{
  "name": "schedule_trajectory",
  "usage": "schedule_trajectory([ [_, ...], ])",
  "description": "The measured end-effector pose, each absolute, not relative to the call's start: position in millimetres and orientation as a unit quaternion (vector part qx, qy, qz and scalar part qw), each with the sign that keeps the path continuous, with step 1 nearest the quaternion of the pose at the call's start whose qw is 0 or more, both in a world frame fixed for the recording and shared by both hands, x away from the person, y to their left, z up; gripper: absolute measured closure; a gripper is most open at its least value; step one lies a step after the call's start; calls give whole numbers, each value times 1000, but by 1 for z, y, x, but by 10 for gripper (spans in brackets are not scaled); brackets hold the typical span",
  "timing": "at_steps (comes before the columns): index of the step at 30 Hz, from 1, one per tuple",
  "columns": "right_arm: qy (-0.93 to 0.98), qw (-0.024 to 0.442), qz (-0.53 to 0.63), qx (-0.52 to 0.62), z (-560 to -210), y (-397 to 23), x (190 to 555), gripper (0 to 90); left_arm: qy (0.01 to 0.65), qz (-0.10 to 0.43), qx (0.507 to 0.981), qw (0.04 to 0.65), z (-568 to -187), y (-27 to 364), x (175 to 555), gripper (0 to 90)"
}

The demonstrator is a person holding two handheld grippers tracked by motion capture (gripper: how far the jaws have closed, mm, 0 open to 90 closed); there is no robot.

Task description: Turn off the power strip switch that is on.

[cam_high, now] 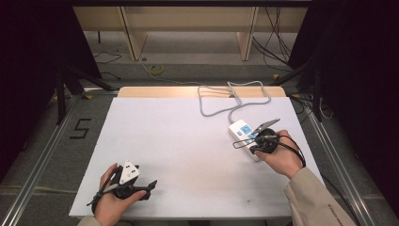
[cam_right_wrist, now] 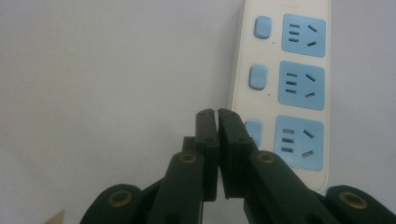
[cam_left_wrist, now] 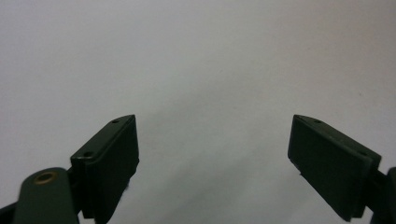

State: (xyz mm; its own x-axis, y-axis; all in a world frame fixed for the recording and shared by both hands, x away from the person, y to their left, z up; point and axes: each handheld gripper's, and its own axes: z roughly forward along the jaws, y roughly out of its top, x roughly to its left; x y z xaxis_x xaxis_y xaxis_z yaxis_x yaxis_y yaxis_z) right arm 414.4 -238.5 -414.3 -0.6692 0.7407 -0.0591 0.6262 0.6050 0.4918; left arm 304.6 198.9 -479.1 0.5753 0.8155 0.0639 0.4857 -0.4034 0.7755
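I see a white power strip (cam_high: 243, 134) lying flat at the right of the white table (cam_high: 188, 155), its grey cable (cam_high: 226, 101) looping off toward the far edge. No brand or lettering is readable on it; in the right gripper view the strip (cam_right_wrist: 280, 88) shows three pale blue sockets in a row, each paired with a small blue rounded switch on its left. My right gripper (cam_high: 266, 140) sits over the near end of the strip, held in the right hand (cam_high: 282, 157); in its own view the right gripper (cam_right_wrist: 217, 116) has its jaws pressed together with nothing between them, tips beside the nearest switch. My left gripper (cam_high: 134, 186) rests at the near left of the table, well apart from the strip; its own view shows the left gripper (cam_left_wrist: 215, 140) with jaws spread wide over bare tabletop. On the floor to the far left, a black mark (cam_high: 81, 128) reads "5".
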Motion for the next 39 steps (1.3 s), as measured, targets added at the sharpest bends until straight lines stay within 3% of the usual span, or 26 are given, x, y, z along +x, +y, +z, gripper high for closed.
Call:
schedule_trajectory([
  [25,885,130,250,370,-420,-241,397,822,403,222,809,367,-479,199,305,159],
  [39,885,135,275,351,-426,-244,381,735,404,220,809,367,-480,199,305,160],
])
